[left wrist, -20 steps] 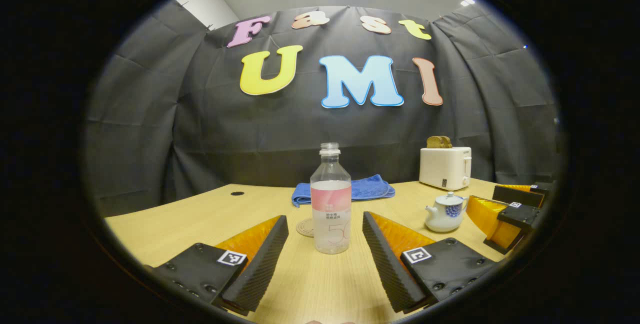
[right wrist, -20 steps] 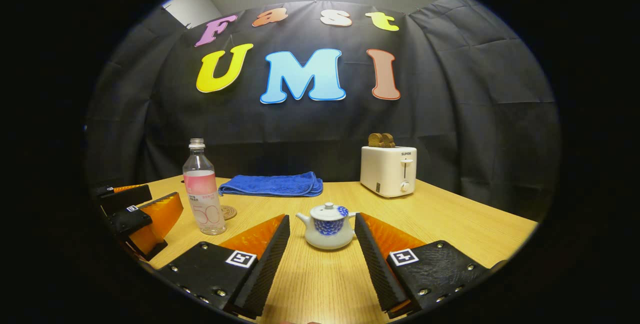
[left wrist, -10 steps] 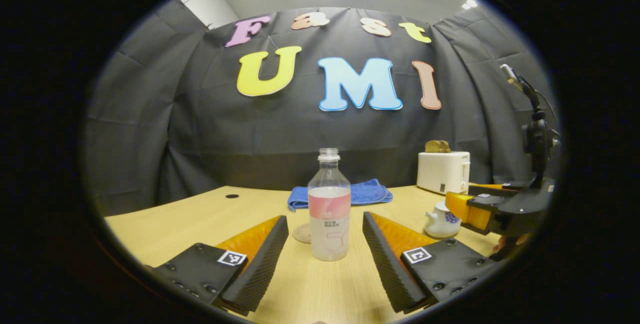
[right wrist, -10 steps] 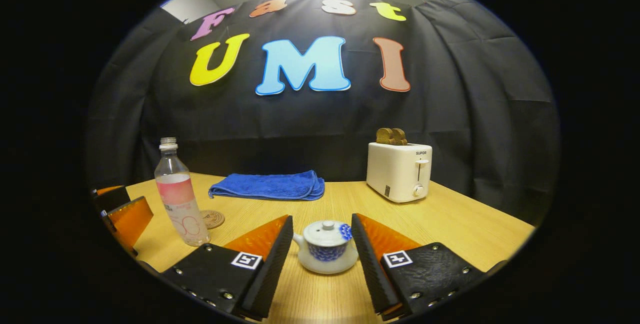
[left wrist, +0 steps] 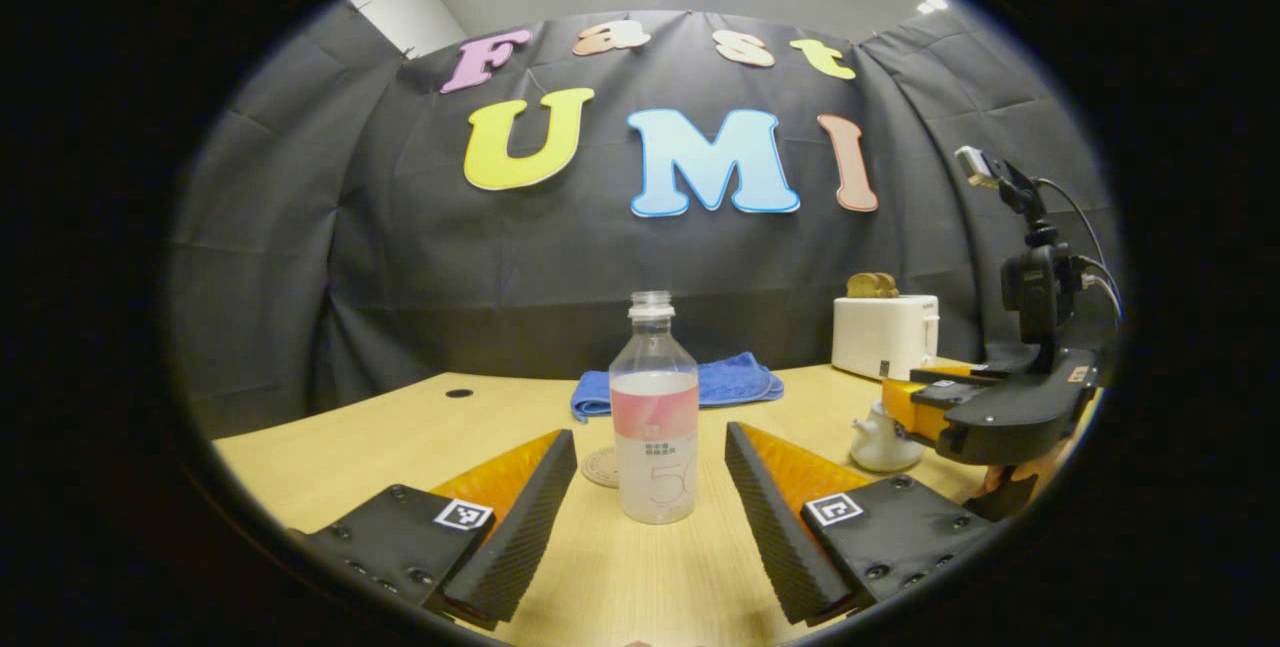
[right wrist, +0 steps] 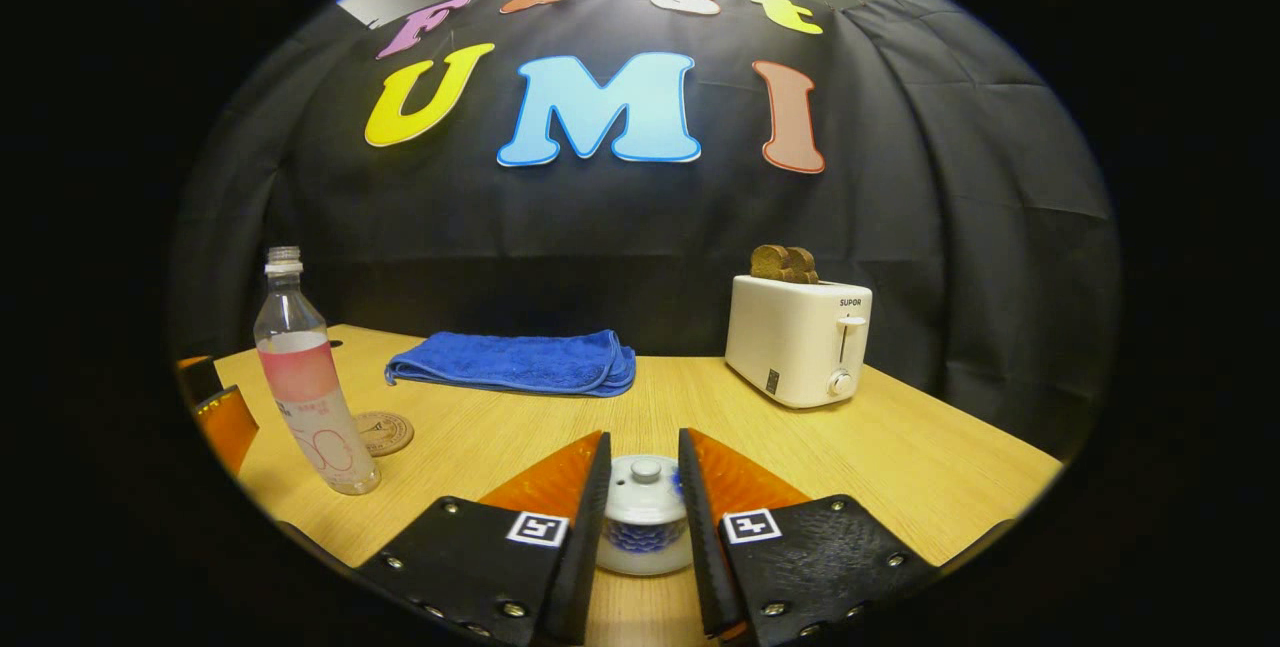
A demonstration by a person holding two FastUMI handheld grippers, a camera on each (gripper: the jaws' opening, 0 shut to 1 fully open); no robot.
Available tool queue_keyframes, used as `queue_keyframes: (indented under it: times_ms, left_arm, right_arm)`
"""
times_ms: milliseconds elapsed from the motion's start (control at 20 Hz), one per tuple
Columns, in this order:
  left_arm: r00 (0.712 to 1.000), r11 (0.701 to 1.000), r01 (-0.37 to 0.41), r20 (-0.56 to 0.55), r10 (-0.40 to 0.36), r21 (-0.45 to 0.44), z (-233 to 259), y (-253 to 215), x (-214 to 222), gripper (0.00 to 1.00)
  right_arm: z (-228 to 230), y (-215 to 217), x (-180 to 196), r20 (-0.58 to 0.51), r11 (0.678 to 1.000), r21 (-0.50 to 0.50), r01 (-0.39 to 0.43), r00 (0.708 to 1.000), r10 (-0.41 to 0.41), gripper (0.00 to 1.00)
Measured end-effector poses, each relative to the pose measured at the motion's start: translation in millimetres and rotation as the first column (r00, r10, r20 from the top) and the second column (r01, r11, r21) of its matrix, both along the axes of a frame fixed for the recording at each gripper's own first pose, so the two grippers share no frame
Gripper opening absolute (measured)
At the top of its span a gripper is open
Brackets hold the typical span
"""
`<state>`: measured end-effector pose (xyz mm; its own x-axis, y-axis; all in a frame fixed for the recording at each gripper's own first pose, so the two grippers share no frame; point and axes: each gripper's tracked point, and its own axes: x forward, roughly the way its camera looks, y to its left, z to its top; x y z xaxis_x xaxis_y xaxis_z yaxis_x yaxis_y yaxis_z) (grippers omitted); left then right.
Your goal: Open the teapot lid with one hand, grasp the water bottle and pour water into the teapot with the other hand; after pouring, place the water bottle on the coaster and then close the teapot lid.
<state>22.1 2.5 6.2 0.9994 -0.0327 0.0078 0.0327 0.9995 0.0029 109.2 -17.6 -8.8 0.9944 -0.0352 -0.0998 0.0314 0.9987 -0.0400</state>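
In the left gripper view, the left hand-held gripper [left wrist: 650, 487] is spread wide, its ribbed fingers either side of the clear plastic water bottle [left wrist: 654, 417] with a pink label, touching nothing. The bottle stands upright and uncapped on the pale wood-grain tabletop [left wrist: 380, 437], with a round brown coaster [left wrist: 603, 467] just behind it. Farther back lies a folded blue towel [left wrist: 735, 379], and toward the far right edge stands a white toaster [left wrist: 886, 335] with brown toast in its slots. The right hand-held gripper [left wrist: 915, 407] covers most of the small white teapot [left wrist: 872, 442].

In the right gripper view, the right hand-held gripper [right wrist: 643, 517] is drawn narrow around the white porcelain teapot [right wrist: 645, 519] with blue patterning; the fingers sit close along its round lid [right wrist: 645, 479], whether they press it I cannot tell. The bottle [right wrist: 310, 377] stands near the left edge, the coaster [right wrist: 385, 432] beside it.
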Motion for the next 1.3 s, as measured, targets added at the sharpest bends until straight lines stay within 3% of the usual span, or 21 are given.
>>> queue_keyframes:
  times_ms: [300, 400, 800, 1300]
  left_arm:
    - [1.0, 1.0, 0.0, -0.025, 0.0, -0.006, -9, 3, 2, 1.0]
    - [1.0, 1.0, 0.004, -0.027, -0.004, -0.007, -9, 1, 3, 1.0]
    - [1.0, 1.0, 0.0, -0.01, 0.0, -0.011, -7, 1, 2, 1.0]
    - [1.0, 1.0, 0.004, -0.016, -0.004, -0.001, -8, -13, 25, 1.0]
  right_arm:
    - [3, 1, -3, -0.003, 1.0, -0.018, 0.004, 1.0, -0.004, 0.41]
    - [-1, -1, 3, -0.01, 1.0, -0.027, 0.011, 1.0, -0.011, 0.12]
    - [11, 2, -5, 0.027, 1.0, 0.004, -0.017, 0.999, 0.017, 0.12]
    - [40, 12, -65, 0.115, 0.994, 0.049, -0.1, 0.989, 0.093, 0.11]
